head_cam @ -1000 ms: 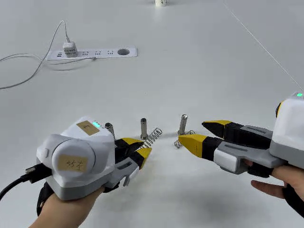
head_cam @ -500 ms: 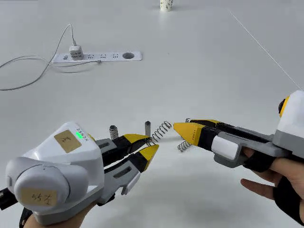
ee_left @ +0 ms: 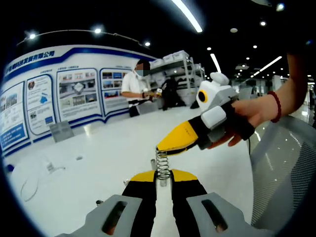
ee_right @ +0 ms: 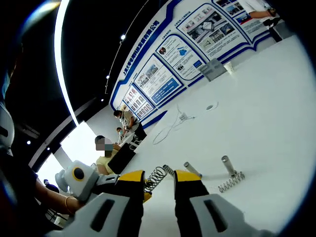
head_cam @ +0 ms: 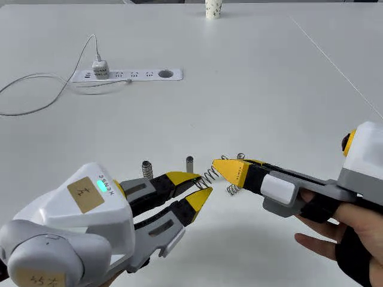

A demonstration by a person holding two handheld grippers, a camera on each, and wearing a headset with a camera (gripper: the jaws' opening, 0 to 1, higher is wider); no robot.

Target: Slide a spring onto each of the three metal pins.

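My left gripper (head_cam: 200,184) is shut on the lower end of a spring (head_cam: 208,176), which is held off the table. In the left gripper view this spring (ee_left: 162,163) rises from between the jaw tips (ee_left: 163,176). My right gripper (head_cam: 222,167) has come in from the right and is open, its yellow tips (ee_right: 158,177) on either side of the spring's free end (ee_right: 157,176). A bare pin (head_cam: 190,163) stands just behind. Left of it a pin (head_cam: 146,169) carries a spring. A third pin (head_cam: 241,156) peeks over the right gripper, with a loose spring (head_cam: 233,189) at its foot.
A white power strip (head_cam: 128,75) with a charger and a cable lies at the far left of the white table. A paper cup (head_cam: 213,8) stands at the far edge. People stand in the hall beyond.
The left gripper has lifted the spring off the table, where it lay beside the middle pin. The right gripper has moved left to the spring's upper end.
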